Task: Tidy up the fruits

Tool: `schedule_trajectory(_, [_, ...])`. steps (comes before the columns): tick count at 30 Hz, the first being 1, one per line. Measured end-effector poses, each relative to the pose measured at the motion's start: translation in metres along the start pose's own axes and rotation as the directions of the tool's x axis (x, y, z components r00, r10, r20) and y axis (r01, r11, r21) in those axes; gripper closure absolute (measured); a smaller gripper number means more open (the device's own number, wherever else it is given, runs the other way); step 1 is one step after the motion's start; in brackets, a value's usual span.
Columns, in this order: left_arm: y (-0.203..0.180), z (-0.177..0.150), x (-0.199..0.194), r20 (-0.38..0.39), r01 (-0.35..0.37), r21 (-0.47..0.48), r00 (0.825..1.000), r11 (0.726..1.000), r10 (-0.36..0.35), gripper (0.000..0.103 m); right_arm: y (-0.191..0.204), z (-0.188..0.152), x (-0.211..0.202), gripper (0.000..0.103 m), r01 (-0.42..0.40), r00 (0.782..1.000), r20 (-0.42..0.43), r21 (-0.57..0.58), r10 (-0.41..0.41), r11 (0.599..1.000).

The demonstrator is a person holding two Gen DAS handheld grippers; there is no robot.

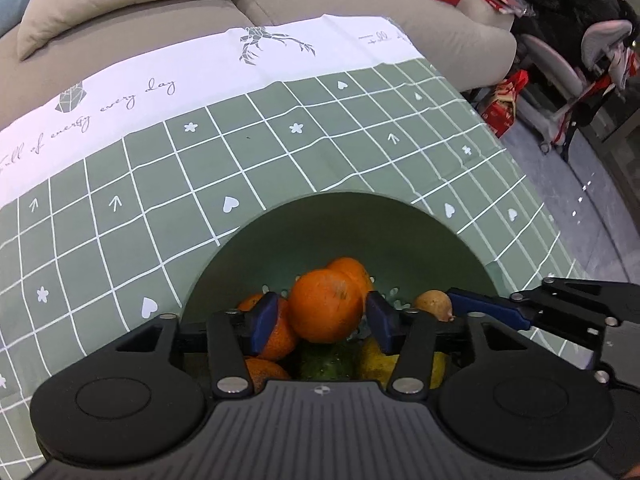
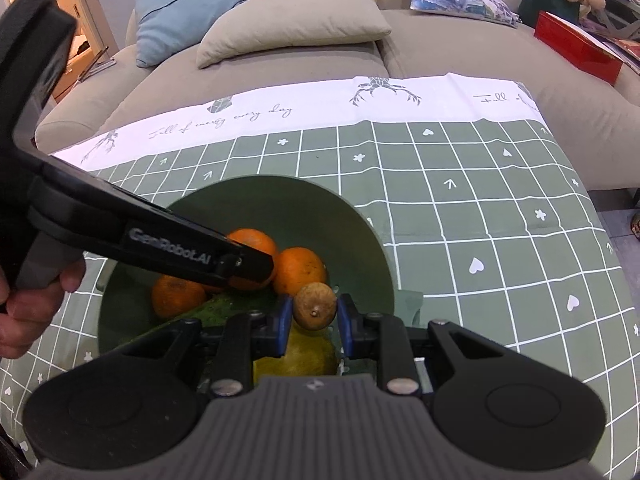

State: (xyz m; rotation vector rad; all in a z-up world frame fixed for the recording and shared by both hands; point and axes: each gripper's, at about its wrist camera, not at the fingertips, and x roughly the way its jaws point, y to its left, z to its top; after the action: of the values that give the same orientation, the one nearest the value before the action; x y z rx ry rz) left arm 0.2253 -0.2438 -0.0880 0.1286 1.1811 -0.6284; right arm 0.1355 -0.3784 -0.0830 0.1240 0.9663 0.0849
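Over the green bowl on the checked tablecloth, I had both tongs among the fruit. Much of the pile was hidden from me. My own rig's body cut off the bowl's near side at 6 o'clock in both wrist views, and a dark green fruit showed only as a sliver under the oranges, too covered to name. A yellow fruit lay half behind the right tong's fingers.

The left gripper stood apart, with its blue pads flanking the top orange. There was a thin gap at the 9 o'clock pad, and I could not tell whether the 3 o'clock pad touched. That orange rested on the heap, with another orange just behind it at 12 o'clock and two more low at 8 o'clock, partly masked by the pad.

The right gripper was clamped on a small brown fruit, held just above the yellow one at the bowl's 4 o'clock side. From the right wrist, the left tong's arm crossed the bowl from 10 o'clock and covered part of one orange. A hand gripped its handle at the frame's 9 o'clock edge. A beige sofa with cushions lay beyond the cloth at 12 o'clock.
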Motion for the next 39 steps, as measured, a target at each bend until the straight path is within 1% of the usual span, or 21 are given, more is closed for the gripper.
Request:
schedule_trajectory(7, [0.009,-0.004,-0.028,0.074,0.022,-0.032,0.997,0.999,-0.020,0.040,0.004,0.006,0.005,0.083,0.031,1.000,-0.006,-0.032,-0.031,0.999])
schedule_trajectory(10, [0.014,-0.009,-0.041,0.095,0.000,-0.045,0.995,0.999,0.005,0.036,0.006,0.010,0.011,0.083,0.053,0.998,-0.018,-0.058,-0.054,0.997])
schedule_trajectory(16, [0.019,-0.022,-0.058,0.108,-0.060,-0.048,0.992,0.997,0.065,0.036,0.011,0.011,0.024,0.083,0.081,0.995,-0.054,-0.081,-0.085,0.993])
schedule_trajectory(24, [0.020,-0.042,-0.076,0.112,-0.076,-0.056,0.990,0.996,0.082,0.036,0.012,0.012,0.027,0.082,0.076,0.994,-0.071,-0.073,-0.081,0.994])
schedule_trajectory(27, [0.019,-0.049,-0.086,0.126,-0.083,-0.049,0.988,0.995,0.088,0.036,0.012,0.013,0.022,0.081,0.067,0.995,-0.071,-0.061,-0.071,0.996])
schedule_trajectory(30, [0.018,-0.056,-0.101,0.153,-0.092,-0.043,0.983,0.995,0.097,0.036,0.014,0.017,0.006,0.081,0.058,0.997,-0.048,-0.037,-0.060,0.998])
schedule_trajectory(31, [0.018,-0.058,-0.107,0.164,-0.095,-0.041,0.981,0.995,0.101,0.036,0.016,0.020,-0.002,0.077,0.058,0.998,-0.034,-0.032,-0.059,0.998])
schedule_trajectory(32, [0.017,-0.061,-0.113,0.178,-0.100,-0.039,0.978,0.994,0.106,0.036,0.018,0.024,-0.008,0.069,0.060,0.998,-0.020,-0.028,-0.061,0.998])
schedule_trajectory(34, [0.016,-0.065,-0.126,0.206,-0.113,-0.032,0.971,0.993,0.117,0.036,0.023,0.031,-0.027,0.067,0.064,0.998,0.019,-0.017,-0.063,0.998])
schedule_trajectory(36, [0.014,-0.069,-0.141,0.243,-0.137,-0.026,0.960,0.990,0.139,0.036,0.029,0.038,-0.046,0.066,0.053,0.997,0.051,-0.007,-0.052,0.999])
schedule_trajectory(37, [0.014,-0.072,-0.149,0.266,-0.152,-0.023,0.952,0.988,0.153,0.036,0.033,0.041,-0.057,0.060,0.049,0.996,0.069,-0.003,-0.049,0.999])
schedule_trajectory(38, [0.013,-0.075,-0.158,0.292,-0.170,-0.023,0.941,0.985,0.169,0.035,0.037,0.044,-0.068,0.048,0.049,0.995,0.090,-0.001,-0.049,0.999])
schedule_trajectory(39, [0.012,-0.079,-0.168,0.321,-0.190,-0.026,0.928,0.982,0.188,0.032,0.042,0.045,-0.080,0.044,0.052,0.992,0.117,0.001,-0.051,0.999])
